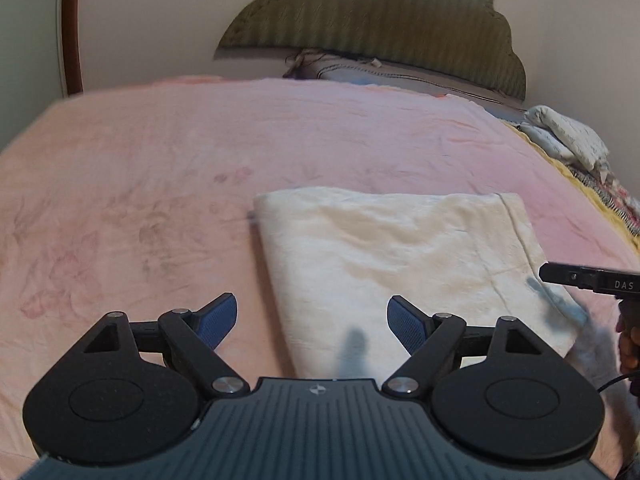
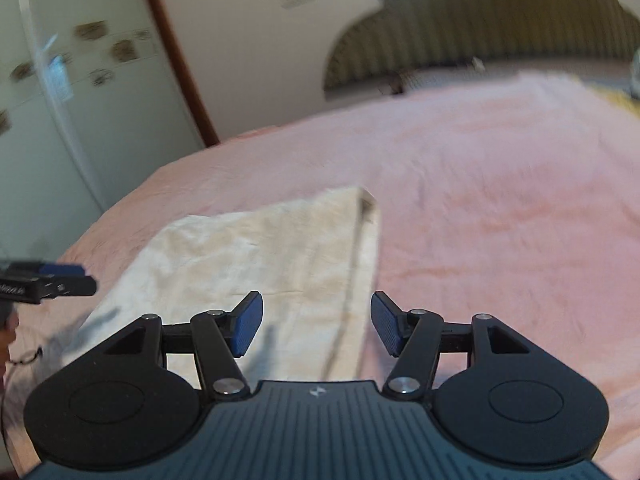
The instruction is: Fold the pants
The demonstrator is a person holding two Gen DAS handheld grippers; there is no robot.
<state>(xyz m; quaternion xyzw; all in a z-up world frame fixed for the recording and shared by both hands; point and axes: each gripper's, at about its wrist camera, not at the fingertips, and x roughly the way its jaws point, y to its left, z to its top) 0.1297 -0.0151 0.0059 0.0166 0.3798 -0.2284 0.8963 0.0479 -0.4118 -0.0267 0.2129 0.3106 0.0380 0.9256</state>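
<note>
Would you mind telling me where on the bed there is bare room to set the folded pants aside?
The pink blanket lies bare left of the cream pants and beyond them up to the headboard. The far right corner is crowded with a pillow and patterned bedding.

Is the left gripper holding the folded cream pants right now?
No, the left gripper is open above the pants, nothing pinched.
</note>
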